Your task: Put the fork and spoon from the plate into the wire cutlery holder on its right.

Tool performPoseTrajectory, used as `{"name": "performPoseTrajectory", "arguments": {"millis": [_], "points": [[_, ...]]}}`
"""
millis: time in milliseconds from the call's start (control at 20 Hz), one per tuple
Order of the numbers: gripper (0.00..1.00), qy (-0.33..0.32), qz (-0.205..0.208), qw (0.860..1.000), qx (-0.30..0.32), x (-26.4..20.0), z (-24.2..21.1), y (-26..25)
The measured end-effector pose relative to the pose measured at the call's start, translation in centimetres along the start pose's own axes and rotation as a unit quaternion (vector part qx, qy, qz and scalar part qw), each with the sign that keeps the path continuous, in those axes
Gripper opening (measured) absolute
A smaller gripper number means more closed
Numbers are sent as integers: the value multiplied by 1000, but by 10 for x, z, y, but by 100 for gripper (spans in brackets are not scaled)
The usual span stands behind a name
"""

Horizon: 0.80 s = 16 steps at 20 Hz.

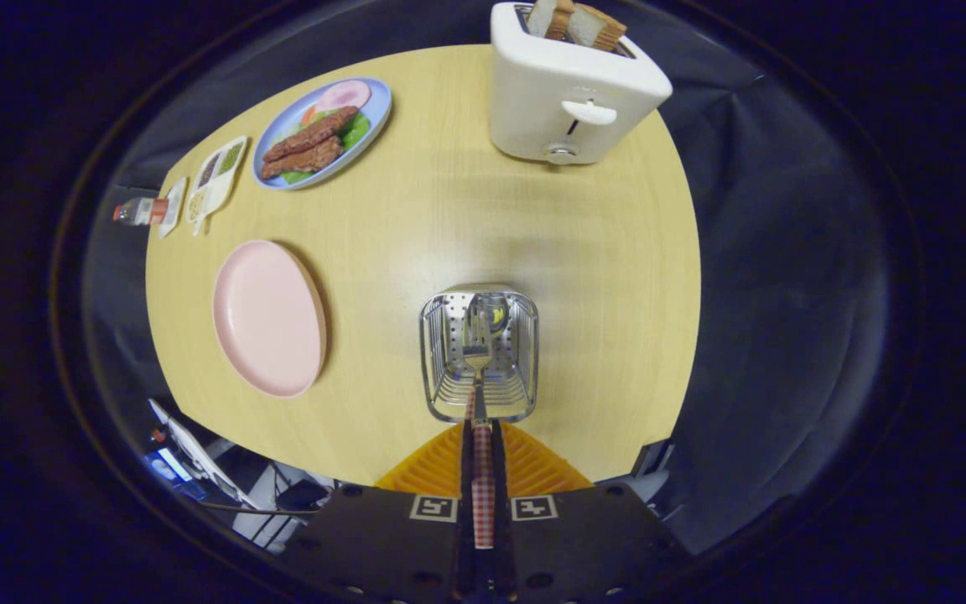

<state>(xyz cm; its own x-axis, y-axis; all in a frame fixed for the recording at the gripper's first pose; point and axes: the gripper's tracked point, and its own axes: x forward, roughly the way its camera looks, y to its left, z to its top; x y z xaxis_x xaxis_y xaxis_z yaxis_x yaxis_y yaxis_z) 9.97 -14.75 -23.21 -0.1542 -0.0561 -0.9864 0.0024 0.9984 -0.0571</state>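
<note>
Over holder — fork, seemingly, in gripper

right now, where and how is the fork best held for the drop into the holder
As it is held now: by the checked handle, from above. The gripper is shut on the fork, which hangs tines-down, already inside the wire holder. The slim handle fits between the fingers and keeps them above the rim.

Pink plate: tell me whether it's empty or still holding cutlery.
Empty: the pink plate is bare; the gripper holds the fork over the wire cutlery holder.
</note>
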Motion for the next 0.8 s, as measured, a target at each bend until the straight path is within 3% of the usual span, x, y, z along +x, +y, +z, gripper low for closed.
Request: {"name": "performPoseTrajectory", "arguments": {"millis": [300,350,800], "points": [[9,16,2,1000,5,12,16,14],[12,13,2,1000,1,11,17,15],[14,-73,17,997,-14,-19,10,37]]}}
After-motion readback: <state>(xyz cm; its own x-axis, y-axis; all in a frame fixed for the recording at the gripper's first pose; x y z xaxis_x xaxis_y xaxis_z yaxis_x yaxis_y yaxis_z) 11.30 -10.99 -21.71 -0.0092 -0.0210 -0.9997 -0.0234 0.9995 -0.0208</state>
